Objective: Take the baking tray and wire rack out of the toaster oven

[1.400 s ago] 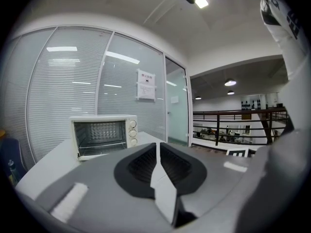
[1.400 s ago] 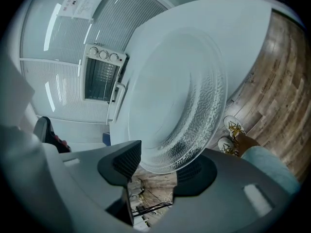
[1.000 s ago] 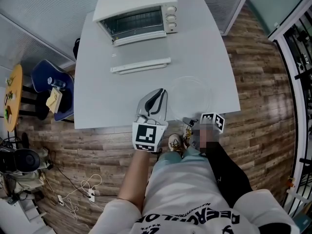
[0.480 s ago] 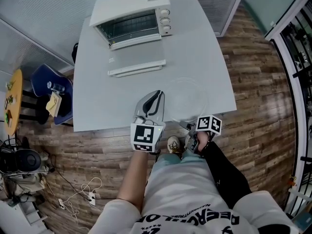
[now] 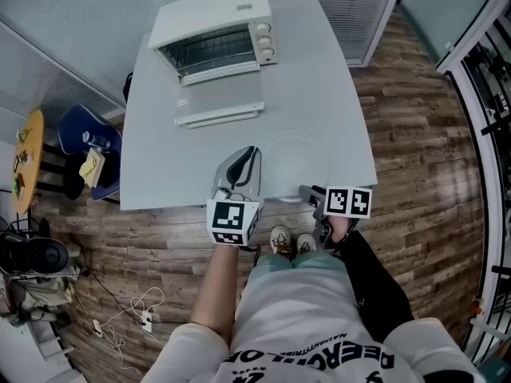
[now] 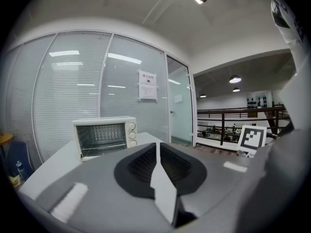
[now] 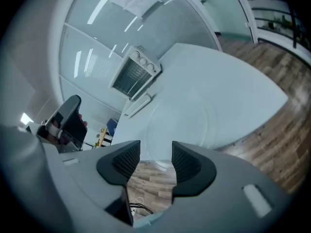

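A person stood at the near edge of a white table (image 5: 319, 78) with a gripper in each hand, facing a toaster oven (image 5: 211, 22) at the table's far end. The oven's door (image 5: 219, 106) lay folded down flat on the tabletop, leaving the cavity open toward the person. A grid of thin bars, the rack (image 5: 209, 50), showed inside the cavity; the tray could not be told apart from the dark interior, and nothing from the oven lay out on the table.

The left gripper (image 5: 254, 153) hung over the table's near edge, well apart from the oven, pointing roughly level toward it. In the left gripper view its jaws were pressed together with nothing between them, and the oven (image 6: 104, 135) stood beyond them.

The right gripper (image 5: 306, 191) was just off the table's near edge, above the person's shoes (image 5: 291, 242), tilted downward. Its jaws stood spread and empty in the right gripper view, with the wood floor (image 7: 150, 178) showing through the gap. A clear glass plate (image 5: 297, 164) rested on the table near that edge, just ahead of the right gripper and well short of the oven door.

A blue chair (image 5: 80, 134) stood to the left of the table.
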`<state>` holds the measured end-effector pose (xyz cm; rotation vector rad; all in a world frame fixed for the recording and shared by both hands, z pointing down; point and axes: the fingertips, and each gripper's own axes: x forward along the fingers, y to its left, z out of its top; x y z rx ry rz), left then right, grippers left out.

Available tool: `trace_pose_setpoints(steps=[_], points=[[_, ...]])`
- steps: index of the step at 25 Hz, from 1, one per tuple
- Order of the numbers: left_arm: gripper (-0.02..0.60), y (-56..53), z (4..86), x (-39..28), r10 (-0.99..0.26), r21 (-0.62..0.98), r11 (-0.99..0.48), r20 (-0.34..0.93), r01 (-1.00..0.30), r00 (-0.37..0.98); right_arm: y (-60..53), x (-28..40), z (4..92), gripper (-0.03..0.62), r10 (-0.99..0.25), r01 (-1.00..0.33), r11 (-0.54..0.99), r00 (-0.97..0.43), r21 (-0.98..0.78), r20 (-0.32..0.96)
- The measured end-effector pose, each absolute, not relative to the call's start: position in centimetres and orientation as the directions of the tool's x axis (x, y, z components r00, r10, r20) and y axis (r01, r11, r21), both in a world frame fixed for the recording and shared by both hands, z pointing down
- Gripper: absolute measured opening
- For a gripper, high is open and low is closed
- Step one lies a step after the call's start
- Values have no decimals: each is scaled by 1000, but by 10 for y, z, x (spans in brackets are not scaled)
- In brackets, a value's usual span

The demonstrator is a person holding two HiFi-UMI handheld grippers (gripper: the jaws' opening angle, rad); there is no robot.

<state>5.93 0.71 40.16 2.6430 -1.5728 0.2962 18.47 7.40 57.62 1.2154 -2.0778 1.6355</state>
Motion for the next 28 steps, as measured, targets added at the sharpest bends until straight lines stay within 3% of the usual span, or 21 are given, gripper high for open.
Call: trace_pose_setpoints(steps=[5,11,18,28], points=[[61,18,385,63,-888,-68,-433,201,-899,413,49,222,533,193,-588,-876,278,-480,-395,651],[61,29,367,69,-911,-83,-390,177,-917,372,27,241,476,193,-759,-893,411,-446,-182,473],[61,38,349,61,-927,-117,-359,156,-926,340,19,221,418,193,-807,-846,531,-524,-56,270],[61,45,325,46,-936,-175,-347,125,-921,329,8,185,368,193,-801,-806,592,-590,-17,99]])
